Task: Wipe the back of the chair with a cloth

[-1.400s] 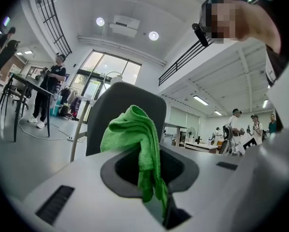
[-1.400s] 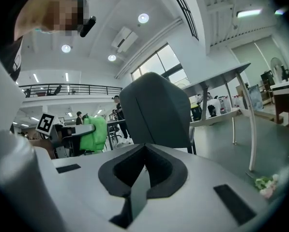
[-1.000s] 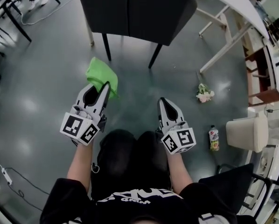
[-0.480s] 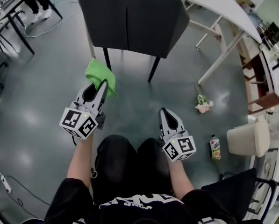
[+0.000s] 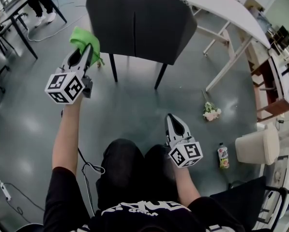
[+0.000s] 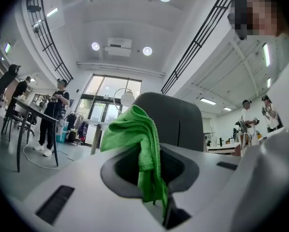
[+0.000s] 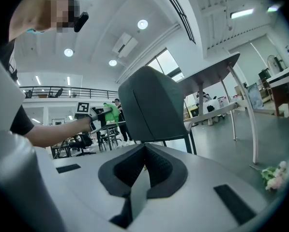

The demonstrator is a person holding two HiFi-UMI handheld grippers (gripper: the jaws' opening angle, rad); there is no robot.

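Observation:
A dark grey chair (image 5: 142, 23) stands ahead with its back toward me; it also shows in the left gripper view (image 6: 175, 122) and the right gripper view (image 7: 146, 105). My left gripper (image 5: 87, 48) is raised near the chair back's left edge, shut on a green cloth (image 5: 85, 38) that bunches above the jaws (image 6: 134, 134). The cloth sits just left of the chair back; contact cannot be told. My right gripper (image 5: 170, 116) hangs low over my lap, shut and empty, well short of the chair.
A white table (image 5: 221, 6) stands behind and right of the chair, its legs (image 5: 226, 62) slanting to the floor. A flower bunch (image 5: 211, 111) and a bottle (image 5: 222, 154) lie on the floor at right. A cream stool (image 5: 258, 144), dark desks (image 5: 13, 13) at left.
My left gripper has lifted the green cloth up and to the left, from low over the floor to beside the chair back's left edge. The right gripper has barely moved.

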